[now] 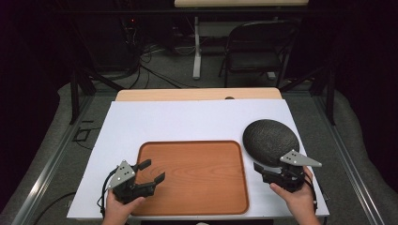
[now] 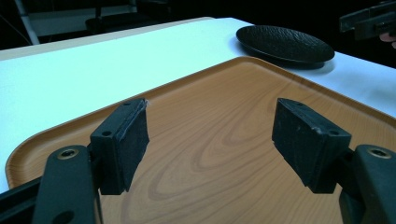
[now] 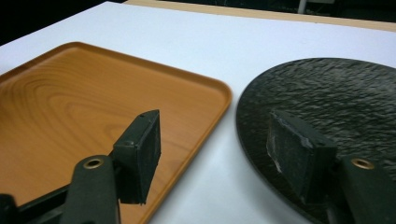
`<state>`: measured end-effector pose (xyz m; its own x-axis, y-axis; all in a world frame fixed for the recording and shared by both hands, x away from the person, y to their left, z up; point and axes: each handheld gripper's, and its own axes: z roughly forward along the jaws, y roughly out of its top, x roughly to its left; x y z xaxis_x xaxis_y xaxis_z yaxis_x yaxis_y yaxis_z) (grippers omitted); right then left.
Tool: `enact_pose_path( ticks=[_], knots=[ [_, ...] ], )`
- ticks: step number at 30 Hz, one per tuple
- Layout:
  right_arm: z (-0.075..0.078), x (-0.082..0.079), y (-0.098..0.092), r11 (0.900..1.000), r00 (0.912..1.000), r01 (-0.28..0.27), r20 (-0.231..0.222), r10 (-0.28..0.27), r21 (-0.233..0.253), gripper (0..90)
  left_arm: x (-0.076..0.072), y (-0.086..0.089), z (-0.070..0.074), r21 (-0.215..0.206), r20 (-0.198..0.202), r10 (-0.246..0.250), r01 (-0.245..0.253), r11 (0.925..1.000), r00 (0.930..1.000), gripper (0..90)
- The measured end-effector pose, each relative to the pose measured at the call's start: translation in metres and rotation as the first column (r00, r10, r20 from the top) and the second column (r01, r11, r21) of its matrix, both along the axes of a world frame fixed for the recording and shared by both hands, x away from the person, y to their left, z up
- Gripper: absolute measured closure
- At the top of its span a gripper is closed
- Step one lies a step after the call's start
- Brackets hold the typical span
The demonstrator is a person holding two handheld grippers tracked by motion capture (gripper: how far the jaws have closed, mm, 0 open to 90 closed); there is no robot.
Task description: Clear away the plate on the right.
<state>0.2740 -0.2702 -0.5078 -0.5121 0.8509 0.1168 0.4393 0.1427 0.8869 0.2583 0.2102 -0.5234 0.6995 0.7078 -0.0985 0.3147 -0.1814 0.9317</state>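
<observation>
While the wooden tray [image 1: 192, 176] is lying flat on the white sheet [image 1: 187, 122] near the person's edge of the table [image 1: 197, 94], the dark round plate [image 1: 270, 140] is sitting just beside the tray's far right corner, on the sheet and apart from the tray's rim. Nothing is lying in the tray or on the plate.

The left gripper [image 1: 152, 171] is hovering over the tray's near left part with its jaws spread wide and nothing between them; in the left gripper view the bare wood grain is showing between the two pads [image 2: 123, 144], and the plate is lying farther off past the tray's far corner. The left hand [image 1: 119, 208] is gripping it from below.

The right gripper [image 1: 262, 169] is hanging at the plate's near edge, jaws likewise parted and holding nothing. In the right gripper view one pad [image 3: 140, 154] is standing over the tray's rim and the other over the plate's textured surface. The right hand [image 1: 295, 199] is holding it from the bottom edge.

Beyond the table, a folding chair [image 1: 256, 47] is standing on the floor.
</observation>
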Motion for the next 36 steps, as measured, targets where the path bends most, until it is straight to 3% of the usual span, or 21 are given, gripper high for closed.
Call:
enact_pose_path(
  ticks=[7,10,11,15,16,21,23,25,26,27,28,29,30,31,32,33,34,36],
  knots=[
    [0.006,0.020,-0.016,0.999,0.9983,0.043,-0.039,-0.042,0.014,36.8,-0.001,0.000,0.000,-0.006,-0.002,0.006,-0.006,1.0000,1.0000,26.8],
    [0.007,0.030,-0.024,0.997,0.9950,0.066,-0.077,-0.063,0.038,37.5,-0.002,0.000,0.001,0.006,-0.001,0.015,-0.015,0.9999,0.9999,26.8],
    [0.008,0.037,-0.031,0.994,0.9908,0.096,-0.100,-0.091,0.043,38.5,-0.002,0.001,0.001,0.007,0.002,0.013,-0.013,0.9999,0.9999,26.7],
    [0.008,0.046,-0.041,0.989,0.9840,0.138,-0.120,-0.132,0.044,38.6,-0.004,0.001,0.002,0.008,0.004,0.010,-0.010,0.9999,0.9999,26.7],
    [0.007,0.051,-0.047,0.985,0.9766,0.161,-0.155,-0.150,0.066,40.0,-0.004,0.001,0.002,0.012,0.002,0.008,-0.008,0.9999,1.0000,26.7],
    [0.005,0.057,-0.062,0.975,0.9651,0.210,-0.175,-0.194,0.077,40.1,-0.005,0.000,0.001,0.033,0.000,0.002,-0.002,0.9994,1.0000,28.0],
    [0.004,0.060,-0.071,0.965,0.9539,0.245,-0.202,-0.222,0.095,40.2,-0.005,0.001,0.001,0.036,-0.002,0.006,-0.006,0.9993,1.0000,28.8],
    [0.002,0.062,-0.074,0.960,0.9487,0.259,-0.213,-0.233,0.103,40.4,-0.005,0.001,0.001,0.034,-0.003,0.007,-0.007,0.9994,1.0000,29.0],
    [-0.001,0.064,-0.082,0.952,0.9370,0.285,-0.242,-0.253,0.110,41.5,-0.005,0.001,0.001,0.038,-0.005,0.012,-0.012,0.9992,0.9999,29.5],
    [-0.001,0.064,-0.082,0.952,0.9370,0.285,-0.242,-0.253,0.110,41.5,-0.005,0.001,0.001,0.038,-0.005,0.012,-0.012,0.9992,0.9999,29.8],
    [-0.005,0.066,-0.090,0.943,0.9224,0.313,-0.273,-0.273,0.115,42.4,-0.005,0.002,0.000,0.042,-0.006,0.019,-0.019,0.9989,0.9998,29.9],
    [-0.005,0.066,-0.090,0.943,0.9224,0.313,-0.273,-0.273,0.115,42.4,-0.005,0.002,0.000,0.042,-0.006,0.019,-0.019,0.9989,0.9998,29.9],
    [-0.011,0.066,-0.098,0.931,0.9078,0.344,-0.296,-0.297,0.123,42.7,-0.005,0.002,0.000,0.041,-0.010,0.023,-0.022,0.9989,0.9997,30.0],
    [-0.011,0.066,-0.098,0.931,0.9078,0.344,-0.296,-0.297,0.123,42.7,-0.005,0.002,0.000,0.041,-0.010,0.023,-0.022,0.9989,0.9997,30.4],
    [-0.014,0.065,-0.103,0.915,0.8934,0.374,-0.324,-0.311,0.152,43.3,-0.004,0.003,0.000,0.036,-0.015,0.023,-0.022,0.9991,0.9996,30.6],
    [-0.014,0.065,-0.103,0.915,0.8934,0.374,-0.324,-0.311,0.152,43.3,-0.004,0.003,0.000,0.036,-0.015,0.023,-0.022,0.9991,0.9996,31.0],
    [-0.017,0.063,-0.109,0.903,0.8856,0.396,-0.330,-0.327,0.166,43.9,-0.004,0.003,0.000,0.034,-0.016,0.029,-0.029,0.9990,0.9994,31.2],
    [-0.019,0.062,-0.114,0.892,0.8781,0.417,-0.330,-0.347,0.173,44.1,-0.003,0.003,0.000,0.031,-0.019,0.030,-0.029,0.9991,0.9994,31.4]
  ],
)
